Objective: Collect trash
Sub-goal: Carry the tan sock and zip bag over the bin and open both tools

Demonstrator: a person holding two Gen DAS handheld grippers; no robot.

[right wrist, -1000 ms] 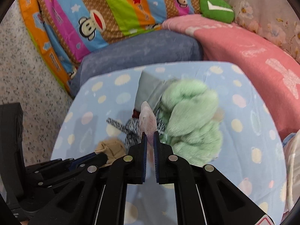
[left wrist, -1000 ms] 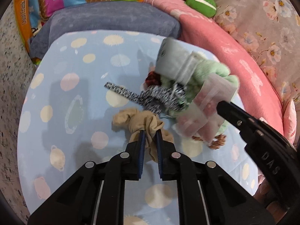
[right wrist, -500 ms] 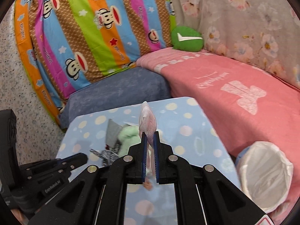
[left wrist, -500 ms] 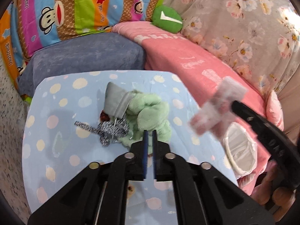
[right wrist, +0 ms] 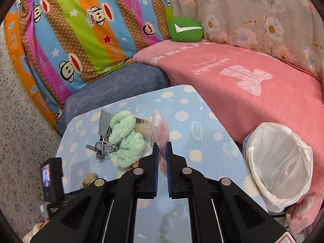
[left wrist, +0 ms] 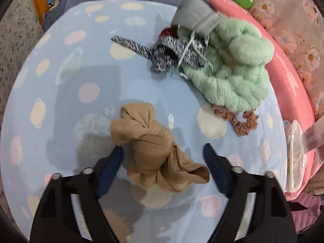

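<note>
My right gripper is shut on a clear plastic packet with pink contents, held upright above the table, left of the white-lined trash bin. The packet also shows at the right edge of the left wrist view, beside the bin's bag. My left gripper is open, its fingers on either side of a knotted tan stocking lying on the blue dotted tablecloth.
A pile sits at the table's far side: green fluffy cloth, grey sock, black-and-white speckled band, brown scrunchie. A pink blanket and a blue-grey cushion border the table.
My left gripper has dropped back low over the table and opened around the tan stocking. My right gripper has carried the packet further right, closer to the bin.
</note>
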